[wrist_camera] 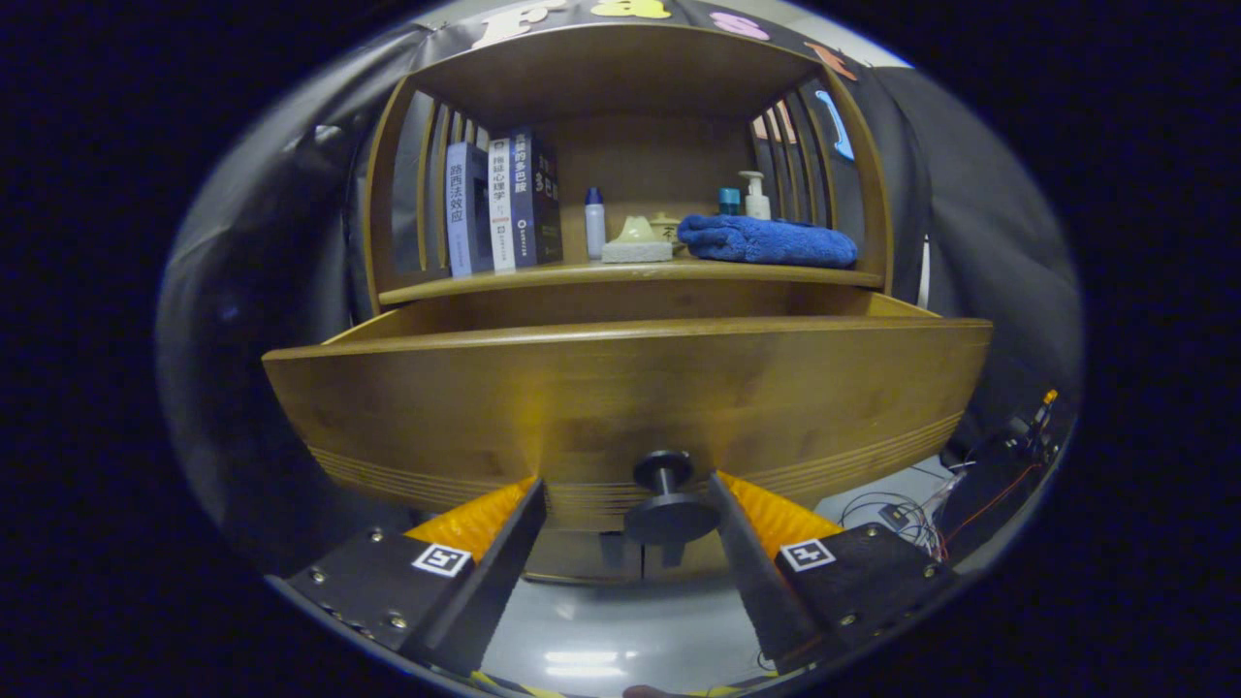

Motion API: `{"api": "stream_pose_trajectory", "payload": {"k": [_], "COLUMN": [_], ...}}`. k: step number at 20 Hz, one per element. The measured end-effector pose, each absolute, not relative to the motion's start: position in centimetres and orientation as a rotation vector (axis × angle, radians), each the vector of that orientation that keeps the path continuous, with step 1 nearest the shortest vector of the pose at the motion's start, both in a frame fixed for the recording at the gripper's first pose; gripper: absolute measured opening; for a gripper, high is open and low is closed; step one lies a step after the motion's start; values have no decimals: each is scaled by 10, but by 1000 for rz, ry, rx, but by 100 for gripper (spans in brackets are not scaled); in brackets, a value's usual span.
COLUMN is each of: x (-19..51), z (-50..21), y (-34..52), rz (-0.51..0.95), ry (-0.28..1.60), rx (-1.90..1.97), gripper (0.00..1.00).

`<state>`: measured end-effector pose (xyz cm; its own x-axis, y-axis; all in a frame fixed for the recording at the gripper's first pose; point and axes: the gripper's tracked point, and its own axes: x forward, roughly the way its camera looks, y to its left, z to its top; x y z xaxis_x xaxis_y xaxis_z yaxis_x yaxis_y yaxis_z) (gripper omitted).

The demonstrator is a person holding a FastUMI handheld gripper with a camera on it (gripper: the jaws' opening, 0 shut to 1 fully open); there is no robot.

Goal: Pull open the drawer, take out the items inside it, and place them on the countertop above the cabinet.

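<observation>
The gripper (628, 490) sits at the bottom centre of the frame with its two fingers spread wide apart. One dark round knob (669, 504) stands between them, nearer the right finger; neither finger presses on it, though the right one looks close enough that a light touch cannot be ruled out.

The knob belongs to the one wooden drawer (620, 397), which is pulled out toward the camera and spans the middle of the frame. Its front panel hides whatever lies inside, so the contents cannot be counted from here.

Above the drawer, in the upper centre, runs the countertop (582, 278) of the cabinet (383, 194), closed in by slatted sides and a wooden top. On it, from left to right: three upright books (502, 204) pressed together, one small white bottle with a blue cap (594, 223), one pale sponge (637, 250) with a light lump on top, a small pale jar behind it, one folded blue towel (766, 240), and behind the towel one teal-capped container (729, 201) and one white pump bottle (755, 196).

At the lower right, beyond the right finger, a tangle of thin wires (902, 509) lies on a pale surface.
</observation>
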<state>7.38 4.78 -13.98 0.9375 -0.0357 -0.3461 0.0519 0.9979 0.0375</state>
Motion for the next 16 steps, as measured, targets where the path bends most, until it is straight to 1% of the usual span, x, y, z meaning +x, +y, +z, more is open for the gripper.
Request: {"api": "stream_pose_trajectory", "payload": {"k": [2,16], "x": [82,145], "z": [-134,-138], "y": [49,50], "rz": [-54,-47], "ry": [325,288], "rx": [40,47], "gripper": [100,100]}}
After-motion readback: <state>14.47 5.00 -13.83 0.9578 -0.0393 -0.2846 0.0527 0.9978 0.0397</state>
